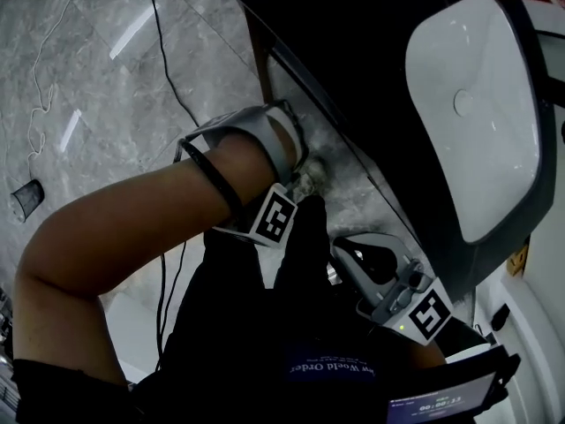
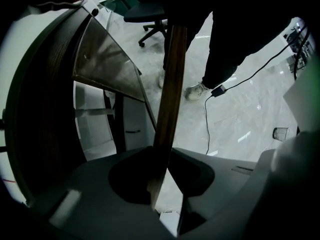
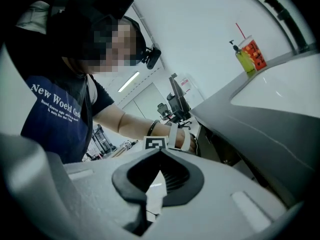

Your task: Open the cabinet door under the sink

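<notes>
The white sink sits in a dark counter, and the cabinet is below it. In the left gripper view, the brown wooden edge of the cabinet door runs upright between the jaws of my left gripper, which is shut on it. The head view shows my left gripper pointing steeply down at the door's edge under the counter. My right gripper is held back near my body and is apart from the cabinet. Its jaws are shut with nothing between them. The sink is at the right of that view.
Black cables trail over the grey marble floor, and a small cup-like thing lies at the left. An office chair and a standing person's legs are beyond the door. A soap bottle and a red cup stand on the counter.
</notes>
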A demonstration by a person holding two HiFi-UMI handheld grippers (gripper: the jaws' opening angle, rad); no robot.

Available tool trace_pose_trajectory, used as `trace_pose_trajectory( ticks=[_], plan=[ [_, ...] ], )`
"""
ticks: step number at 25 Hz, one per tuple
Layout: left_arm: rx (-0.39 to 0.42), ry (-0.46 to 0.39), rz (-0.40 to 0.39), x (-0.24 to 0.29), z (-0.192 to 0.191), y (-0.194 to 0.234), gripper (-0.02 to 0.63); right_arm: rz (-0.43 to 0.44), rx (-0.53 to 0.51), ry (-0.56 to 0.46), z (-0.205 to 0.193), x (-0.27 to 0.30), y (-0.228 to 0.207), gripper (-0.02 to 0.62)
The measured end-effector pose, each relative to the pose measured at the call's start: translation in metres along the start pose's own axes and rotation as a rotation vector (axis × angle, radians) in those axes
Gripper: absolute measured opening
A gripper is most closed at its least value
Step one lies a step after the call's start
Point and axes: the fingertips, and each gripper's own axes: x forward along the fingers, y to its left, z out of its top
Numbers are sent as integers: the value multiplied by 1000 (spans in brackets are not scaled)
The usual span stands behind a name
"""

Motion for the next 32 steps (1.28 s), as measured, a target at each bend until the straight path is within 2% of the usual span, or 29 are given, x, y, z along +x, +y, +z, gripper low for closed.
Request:
trace_pose_trajectory(
  ticks=[2, 8, 12, 16, 23, 27, 32],
  plan=[
    [6, -13, 0, 0, 2, -4, 92, -53, 2, -19, 2, 3, 3, 2],
    [30, -71, -11, 3, 4, -3, 92, -277, 26, -168, 7, 13, 16, 2],
    [18, -123, -15, 3, 5, -4, 91, -408, 51, -266, 12, 4, 25, 2],
    [66, -127, -34, 4, 3, -11, 84, -524, 92, -337, 2, -12, 37, 2],
    [226, -121, -60, 2, -9, -51, 89, -687, 124, -426, -25, -11, 71, 2],
    [274, -111, -62, 8, -20, -64, 97, -741, 112, -453, -36, 6, 91, 2],
    [322, -91, -76, 11, -36, -86, 107, -824, 100, -548, -40, 26, 134, 2]
  ],
)
